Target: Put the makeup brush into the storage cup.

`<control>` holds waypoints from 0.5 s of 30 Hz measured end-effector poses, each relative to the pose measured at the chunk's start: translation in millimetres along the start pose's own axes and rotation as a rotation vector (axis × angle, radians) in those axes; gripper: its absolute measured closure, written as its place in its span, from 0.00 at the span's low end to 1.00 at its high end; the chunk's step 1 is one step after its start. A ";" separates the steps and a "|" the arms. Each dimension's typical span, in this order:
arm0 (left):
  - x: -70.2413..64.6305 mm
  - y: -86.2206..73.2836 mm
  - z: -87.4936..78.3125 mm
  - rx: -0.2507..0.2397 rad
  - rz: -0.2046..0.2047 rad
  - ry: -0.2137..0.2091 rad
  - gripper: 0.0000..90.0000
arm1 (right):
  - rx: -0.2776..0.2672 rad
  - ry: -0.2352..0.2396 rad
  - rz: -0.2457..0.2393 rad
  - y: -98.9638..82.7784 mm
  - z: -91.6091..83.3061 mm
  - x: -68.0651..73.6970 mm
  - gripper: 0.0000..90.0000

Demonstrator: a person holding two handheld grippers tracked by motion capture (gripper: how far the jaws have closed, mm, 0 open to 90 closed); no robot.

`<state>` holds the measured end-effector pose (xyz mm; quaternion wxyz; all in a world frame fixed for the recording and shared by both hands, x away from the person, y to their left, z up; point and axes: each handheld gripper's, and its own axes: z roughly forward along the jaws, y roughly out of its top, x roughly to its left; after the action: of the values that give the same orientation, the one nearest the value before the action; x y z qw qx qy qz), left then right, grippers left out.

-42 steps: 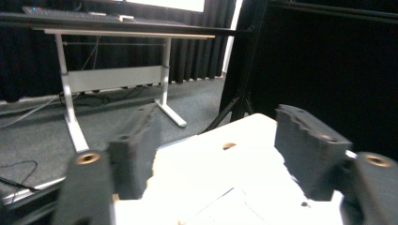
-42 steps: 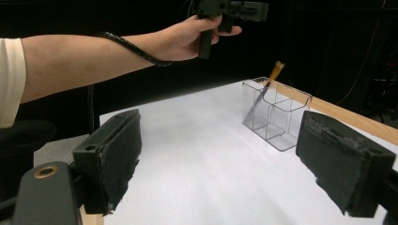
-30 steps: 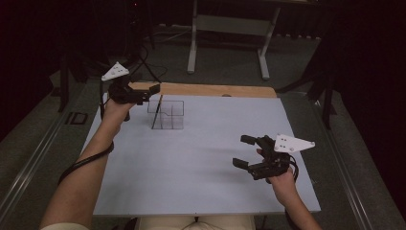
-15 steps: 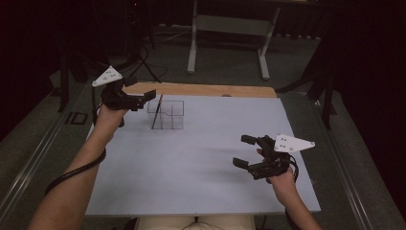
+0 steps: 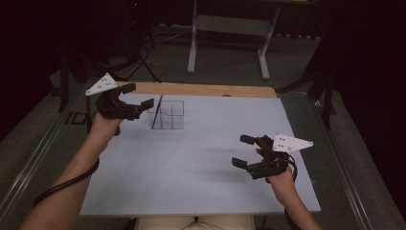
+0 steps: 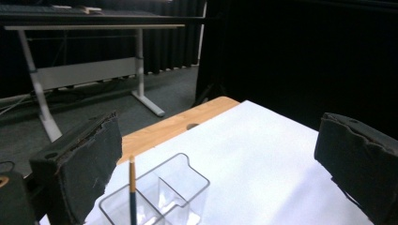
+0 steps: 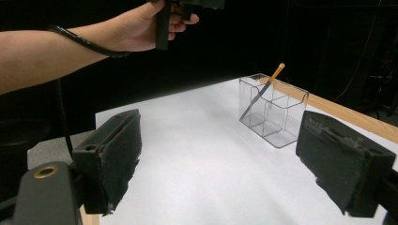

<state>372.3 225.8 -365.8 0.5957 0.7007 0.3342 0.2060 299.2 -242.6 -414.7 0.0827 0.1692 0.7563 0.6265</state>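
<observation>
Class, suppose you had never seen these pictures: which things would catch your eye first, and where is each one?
First, the clear plastic compartment organiser near the far left of the white table, with a thin dark brush with an orange-brown tip leaning in it. Next, the left tool, raised beside the organiser with jaws apart. The right tool, also open, is at the near right.

White table [image 5: 191,167], grey desk frame (behind) [image 5: 229,24]
</observation>
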 end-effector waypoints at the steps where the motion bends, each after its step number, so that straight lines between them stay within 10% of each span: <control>1: -1.8 0.0 -1.3 0.001 0.004 0.000 0.03 | 0.001 0.000 -0.001 -0.2 0.3 -0.1 0.16; 15: -25.9 -8.8 -8.3 -0.011 0.011 -0.078 0.03 | 0.005 0.000 -0.004 -0.5 0.8 -0.1 0.16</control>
<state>346.6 213.7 -369.9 0.6109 0.7069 0.3056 0.1835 299.5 -242.0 -415.4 0.0837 0.1680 0.7581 0.6245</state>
